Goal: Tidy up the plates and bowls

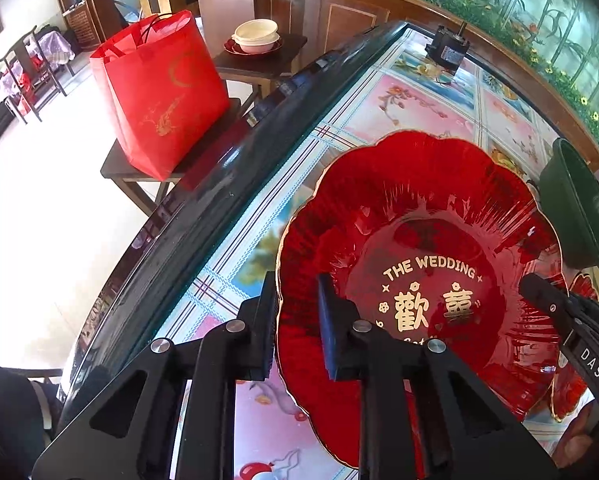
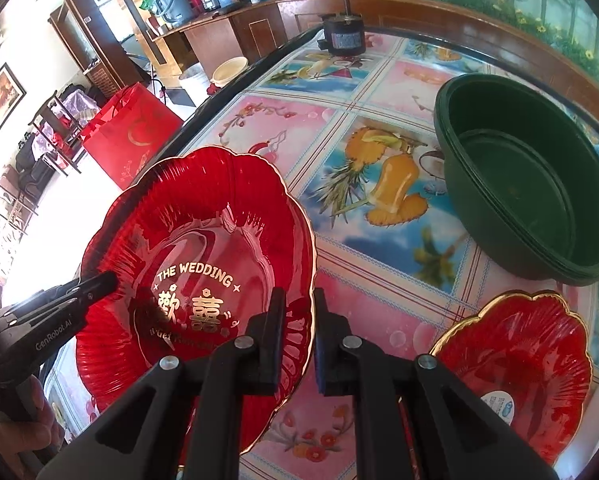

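- The large red scalloped plate (image 1: 419,272), gold-rimmed and lettered "THE WEDDING", fills the lower right of the left wrist view and the lower left of the right wrist view; it sits tilted, and appears lifted off the fruit-print tablecloth (image 2: 379,184).
- The left gripper (image 1: 297,328) has its jaws narrowed onto the plate's rim: one finger lies outside the edge, the other inside on the ribbed face.
- The right gripper (image 2: 297,336) is likewise pinched on the opposite rim, at the bottom centre of its own view, one finger on each side of the gold edge.
- So the plate spans between the two grippers, each holding one side; neither is nearer, and any move has to carry both together, I judge, or the plate will twist.
- A smaller red plate (image 2: 519,368) of the same pattern lies flat at the lower right of the right wrist view, just right of the right gripper.
- The stacked dark green bowls (image 2: 531,184) stand in the upper right of that view, apart from both plates.
- The likely stacking spot is the smaller plate or beside it, which lies on the right gripper's side.
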Motion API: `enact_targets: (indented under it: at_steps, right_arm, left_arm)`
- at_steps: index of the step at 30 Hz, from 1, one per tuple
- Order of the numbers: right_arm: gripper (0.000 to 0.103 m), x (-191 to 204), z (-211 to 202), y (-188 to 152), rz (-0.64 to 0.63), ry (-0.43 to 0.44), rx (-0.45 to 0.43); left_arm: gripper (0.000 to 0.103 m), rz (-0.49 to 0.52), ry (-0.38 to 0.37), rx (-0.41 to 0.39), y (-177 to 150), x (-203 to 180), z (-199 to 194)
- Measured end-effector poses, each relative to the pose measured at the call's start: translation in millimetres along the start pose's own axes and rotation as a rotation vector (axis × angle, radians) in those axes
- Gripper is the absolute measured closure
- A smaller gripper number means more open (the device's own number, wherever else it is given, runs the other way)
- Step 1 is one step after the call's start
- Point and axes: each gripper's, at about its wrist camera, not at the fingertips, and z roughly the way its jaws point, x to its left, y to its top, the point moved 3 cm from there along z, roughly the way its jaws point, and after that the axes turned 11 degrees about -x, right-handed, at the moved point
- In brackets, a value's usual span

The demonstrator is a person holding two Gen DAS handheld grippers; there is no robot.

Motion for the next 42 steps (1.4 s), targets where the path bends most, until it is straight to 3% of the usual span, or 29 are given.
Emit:
enact_targets:
  at_steps: [11,24,31,42]
  right_arm:
    - [0.093,6,-22,-5,-0.008,0.003,-0.040]
    - [0.091,31,-48,-51,-0.009,0.040,-0.012]
    - [0.090,43,-46,-74,-0.025,0.050,0.024]
    - [0.087,54,-42,-99,-0.046,0.064,0.049]
  left_arm:
    - [0.088,0.005,-0.021,-0.037,-6,8,-29]
    - [0.088,0.031,-0.023,-0.054,-44,34,-70]
    - [0.088,0.038,-0.005,-0.029,-71,49,-71]
    - [0.085,0.028,-0.006,-0.071,-87,60,-72]
